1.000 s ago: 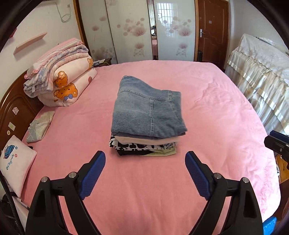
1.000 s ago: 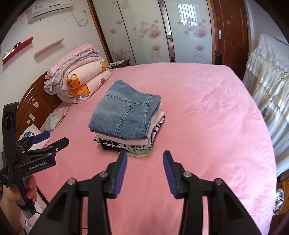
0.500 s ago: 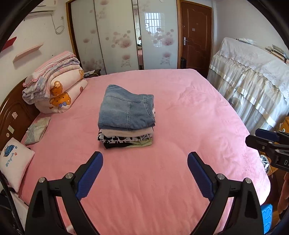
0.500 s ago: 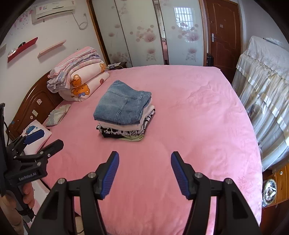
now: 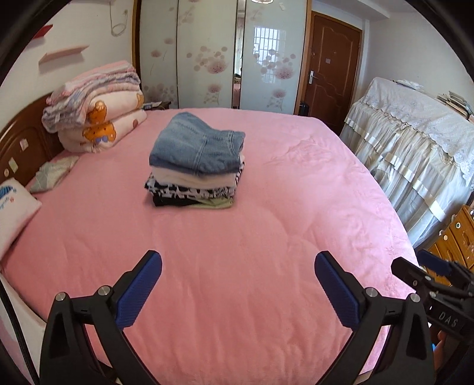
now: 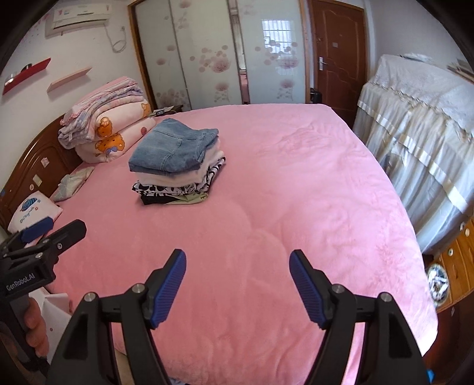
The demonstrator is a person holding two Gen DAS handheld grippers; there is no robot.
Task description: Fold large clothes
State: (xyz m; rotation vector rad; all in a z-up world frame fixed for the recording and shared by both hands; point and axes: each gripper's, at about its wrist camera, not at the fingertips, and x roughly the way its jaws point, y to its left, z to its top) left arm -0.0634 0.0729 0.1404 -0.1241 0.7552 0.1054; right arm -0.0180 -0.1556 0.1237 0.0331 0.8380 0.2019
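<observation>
Folded clothes (image 5: 195,161) sit in one stack on the pink bedspread (image 5: 251,237), toward the headboard side of the middle. Folded jeans (image 5: 197,145) lie on top, a pale garment under them, then a black-and-white print, then dark and light-green pieces at the bottom (the edges are roughly lined up, the lowest layers sticking out a little toward the front).

The bedspread is plush and mostly smooth, with faint creases to the right of the stack. At the head end a pile of folded quilts (image 5: 97,109) with a bear print rests against the wooden headboard (image 5: 20,142); a small white pillow (image 5: 11,207) and a folded grey cloth (image 5: 50,176) lie near it. Behind the bed stand sliding wardrobe doors (image 5: 213,56) with a flower pattern and a brown door (image 5: 328,68). A lace-edged cover drapes over furniture (image 5: 414,133) along the right side. An air conditioner (image 6: 80,17) hangs high on the wall.

The left gripper (image 5: 237,284) hangs over the near edge of the bed, well apart from the stack, its jaws spreading wide with nothing between them. The right gripper (image 6: 237,278) hangs likewise, jaws opening and empty.
</observation>
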